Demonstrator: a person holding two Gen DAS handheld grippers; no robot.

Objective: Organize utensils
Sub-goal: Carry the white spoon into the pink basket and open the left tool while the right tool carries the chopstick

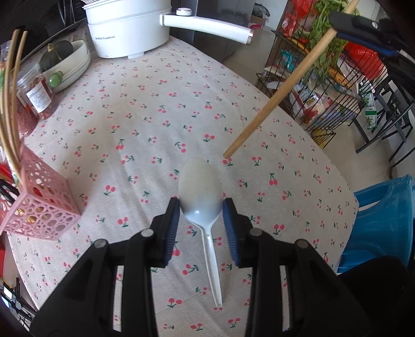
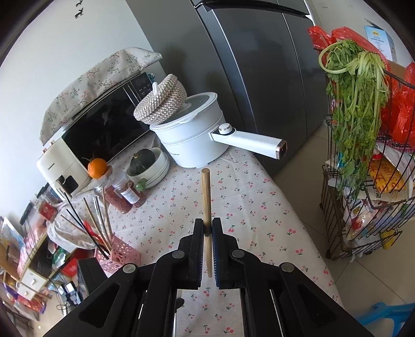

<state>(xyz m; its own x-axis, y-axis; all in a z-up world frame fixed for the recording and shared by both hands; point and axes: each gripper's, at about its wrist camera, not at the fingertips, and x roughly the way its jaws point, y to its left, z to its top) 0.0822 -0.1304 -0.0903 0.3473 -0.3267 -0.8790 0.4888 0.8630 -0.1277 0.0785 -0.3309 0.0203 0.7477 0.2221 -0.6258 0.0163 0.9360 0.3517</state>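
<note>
Left wrist view: we see the left gripper [image 1: 201, 207] low over the table [image 1: 145, 124], its jaws spread wide. Between them lies a white plastic spoon [image 1: 201, 189]: the bowl sits at the level of the blue pads [image 1: 173, 228] and reaches forward past the tips, while the handle runs back between the jaws toward the camera. The tips stand just beside the bowl on either side; we cannot tell whether they touch it, and the spoon rests flat on the cherry-print cloth. Ahead and to the right of the jaws a wooden stick [image 1: 280, 96] slants down, its lower end hanging just beyond the spoon bowl. Its upper part is pinched by the right gripper [image 1: 345, 22] at the top right. To the left of the jaws stands a pink perforated holder [image 1: 44, 207] with chopsticks [image 1: 10, 103] rising from it.

Right wrist view: we see the right gripper [image 2: 207, 230] with its jaws closed on the wooden stick [image 2: 206, 197], which passes between them and points forward, well above the table [image 2: 259, 207]. The pink perforated holder [image 2: 122, 255] lies left of the jaws, the chopsticks [image 2: 99, 223] leaning out of it. Farther ahead stand a white electric pot [image 2: 192, 140] with a long handle and a stack of bowls [image 2: 159, 168].
</note>
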